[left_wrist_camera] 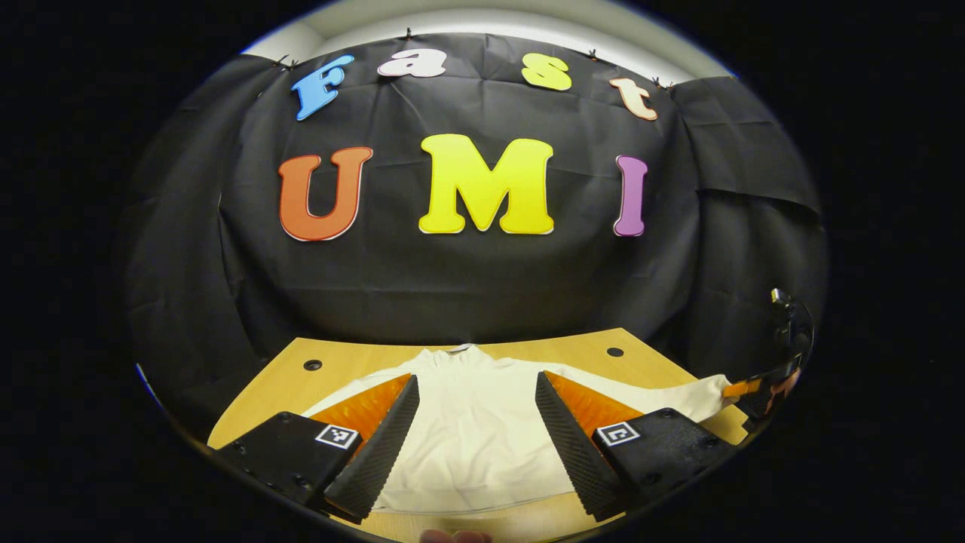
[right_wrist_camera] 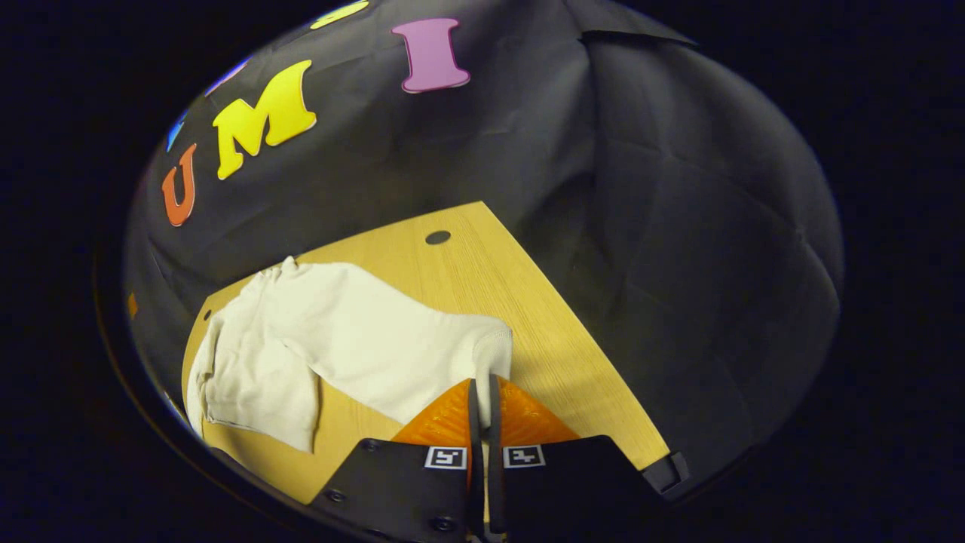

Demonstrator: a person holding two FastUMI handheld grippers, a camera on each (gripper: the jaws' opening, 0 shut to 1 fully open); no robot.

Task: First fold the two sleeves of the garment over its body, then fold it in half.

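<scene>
Your right gripper (right_wrist_camera: 483, 400) pinches a sleeve cuff; your left gripper (left_wrist_camera: 476, 422) hangs spread over the garment.

The white garment (left_wrist_camera: 475, 422) lies flat on the wooden table (left_wrist_camera: 588, 351), its collar toward the booth wall. Your left fingers stand wide apart above its body, gripping nothing. In the right gripper view your fingers are clenched on the cuff of the right sleeve (right_wrist_camera: 377, 354), which stretches out sideways from the body toward the table's edge.
</scene>
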